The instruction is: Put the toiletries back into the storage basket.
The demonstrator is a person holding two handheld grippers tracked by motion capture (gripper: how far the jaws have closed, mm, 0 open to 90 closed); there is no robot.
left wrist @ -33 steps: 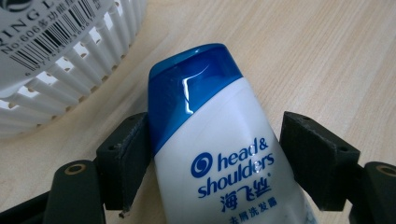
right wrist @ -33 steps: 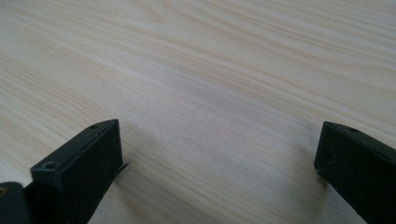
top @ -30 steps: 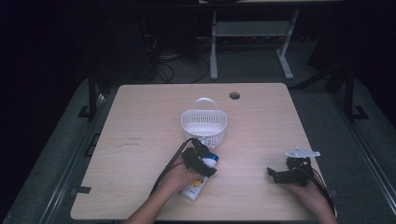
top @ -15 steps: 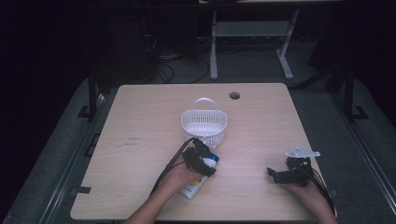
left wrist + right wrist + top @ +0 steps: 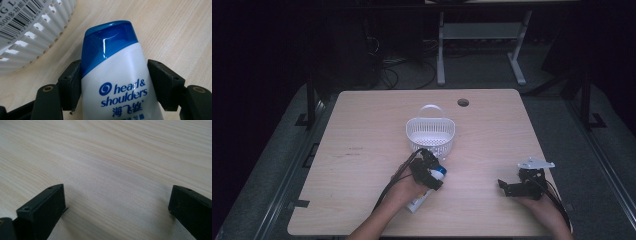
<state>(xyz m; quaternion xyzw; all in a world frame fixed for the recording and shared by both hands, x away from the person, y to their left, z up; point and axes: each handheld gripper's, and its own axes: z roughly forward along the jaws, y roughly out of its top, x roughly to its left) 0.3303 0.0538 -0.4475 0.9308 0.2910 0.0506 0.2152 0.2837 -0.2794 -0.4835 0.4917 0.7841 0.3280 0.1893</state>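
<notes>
Left gripper [image 5: 113, 85] fingers closing around shampoo bottle [image 5: 120, 82] lying on worktop [image 5: 362, 150] mid-frame just below basket [image 5: 430, 132], right gripper [image 5: 512, 189] fingers apart, idle; clamp squarely below cap before lifting.

A round hole [image 5: 463, 102] sits in the table [image 5: 362, 150] at upper centre. A white desk frame [image 5: 479, 35] stands behind, top of frame.
</notes>
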